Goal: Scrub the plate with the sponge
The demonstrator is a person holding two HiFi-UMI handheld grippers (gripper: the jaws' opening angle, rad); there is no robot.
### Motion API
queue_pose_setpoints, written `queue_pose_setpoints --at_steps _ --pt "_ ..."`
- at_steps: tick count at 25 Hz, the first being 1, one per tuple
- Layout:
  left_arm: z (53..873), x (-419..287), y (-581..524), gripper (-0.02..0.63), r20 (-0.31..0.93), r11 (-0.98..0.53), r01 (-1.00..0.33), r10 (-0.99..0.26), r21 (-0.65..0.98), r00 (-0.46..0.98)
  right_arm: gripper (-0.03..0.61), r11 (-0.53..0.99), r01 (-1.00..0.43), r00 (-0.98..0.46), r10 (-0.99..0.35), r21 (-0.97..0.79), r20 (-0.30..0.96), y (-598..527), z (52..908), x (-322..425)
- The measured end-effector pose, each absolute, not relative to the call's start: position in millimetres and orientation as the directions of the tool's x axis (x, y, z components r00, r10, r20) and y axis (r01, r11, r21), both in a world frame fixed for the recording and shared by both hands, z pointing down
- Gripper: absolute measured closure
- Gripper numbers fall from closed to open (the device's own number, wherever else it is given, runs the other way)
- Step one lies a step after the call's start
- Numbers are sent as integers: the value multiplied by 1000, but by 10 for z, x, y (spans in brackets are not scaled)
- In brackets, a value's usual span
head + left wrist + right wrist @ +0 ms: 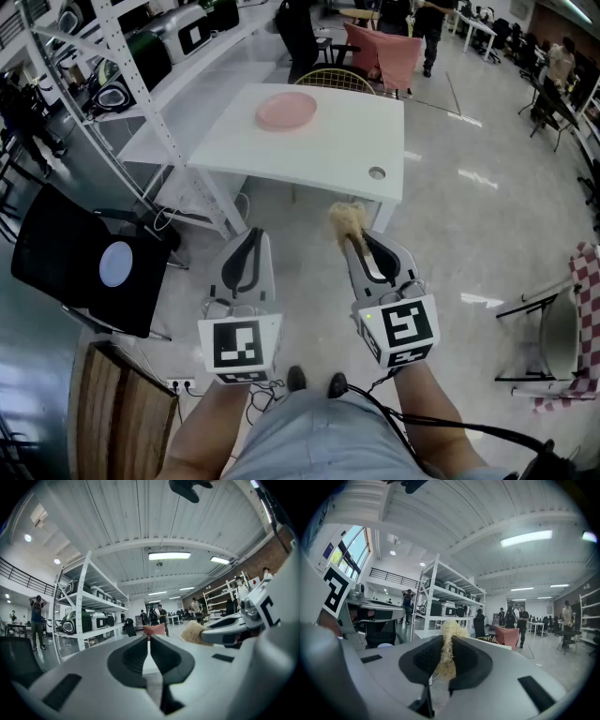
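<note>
A pink plate lies on the far left part of a white table, well ahead of both grippers. My right gripper is held over the floor short of the table's near edge, shut on a tan fibrous sponge. In the right gripper view the sponge sticks out between and past the jaws of the right gripper. My left gripper hangs beside it to the left, jaws closed with nothing between them. The sponge also shows at the right of the left gripper view.
A black chair stands at the left, with a white shelving rack behind it. A wooden bench is at the lower left. A pink-covered chair sits behind the table, a checked chair at the right. People stand in the background.
</note>
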State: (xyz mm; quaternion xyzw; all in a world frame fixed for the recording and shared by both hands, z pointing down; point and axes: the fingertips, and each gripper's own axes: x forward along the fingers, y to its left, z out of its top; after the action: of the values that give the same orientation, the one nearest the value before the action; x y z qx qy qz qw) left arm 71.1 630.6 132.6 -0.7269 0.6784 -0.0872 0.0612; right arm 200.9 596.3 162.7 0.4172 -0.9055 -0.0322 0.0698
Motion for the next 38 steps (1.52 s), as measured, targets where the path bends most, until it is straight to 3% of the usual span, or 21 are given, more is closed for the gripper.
queue_pose_setpoints --at_steps 20,38 --pt "1383 1153 6209 589 40 -21 -979 -999 -204 13 515 688 -718 -682 -726 104 90 5775 1630 2422" --pt "1577 413 4864 589 70 -36 -986 -997 -161 25 514 681 -726 -669 -732 97 133 4493 1825 1671"
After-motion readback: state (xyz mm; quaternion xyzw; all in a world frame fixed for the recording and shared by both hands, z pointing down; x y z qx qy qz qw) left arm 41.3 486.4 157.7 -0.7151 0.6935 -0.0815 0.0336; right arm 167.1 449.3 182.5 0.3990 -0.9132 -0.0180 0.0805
